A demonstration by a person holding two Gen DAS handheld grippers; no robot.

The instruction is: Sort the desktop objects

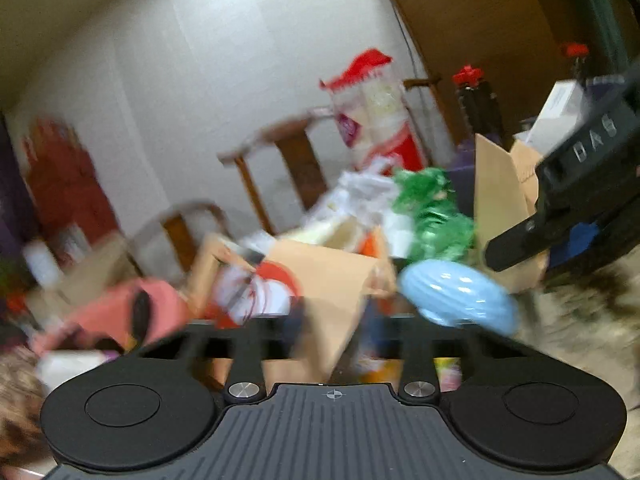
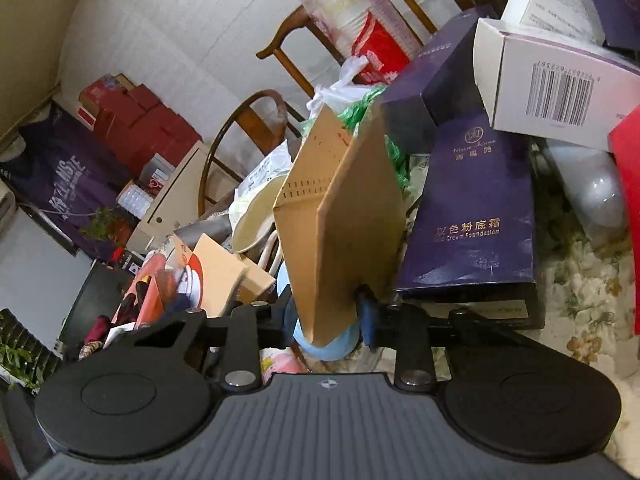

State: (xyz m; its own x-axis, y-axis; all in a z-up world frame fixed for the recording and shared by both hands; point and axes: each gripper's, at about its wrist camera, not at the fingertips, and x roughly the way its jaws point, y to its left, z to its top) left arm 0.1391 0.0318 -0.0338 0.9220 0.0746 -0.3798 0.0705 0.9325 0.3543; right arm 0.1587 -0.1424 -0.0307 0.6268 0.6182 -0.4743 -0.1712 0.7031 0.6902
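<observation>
My right gripper (image 2: 326, 316) is shut on the lower edge of a brown cardboard box flap (image 2: 340, 216) and holds it upright. The same cardboard box (image 1: 324, 280) shows blurred in the left wrist view, with the right gripper's black body (image 1: 576, 184) at the right edge. A light blue ribbed bowl (image 1: 456, 296) sits beside the box; it also shows under the flap in the right wrist view (image 2: 332, 344). My left gripper's fingers are not visible, only its black frame at the bottom; the view is motion-blurred.
Purple cosmetic boxes (image 2: 476, 216) and a white barcoded box (image 2: 560, 84) are stacked at the right. Wooden chairs (image 2: 248, 136), red boxes (image 2: 136, 128), a green plastic bag (image 1: 436, 216), a pink object (image 1: 132, 312) and a floral tablecloth (image 2: 584, 280) surround the pile.
</observation>
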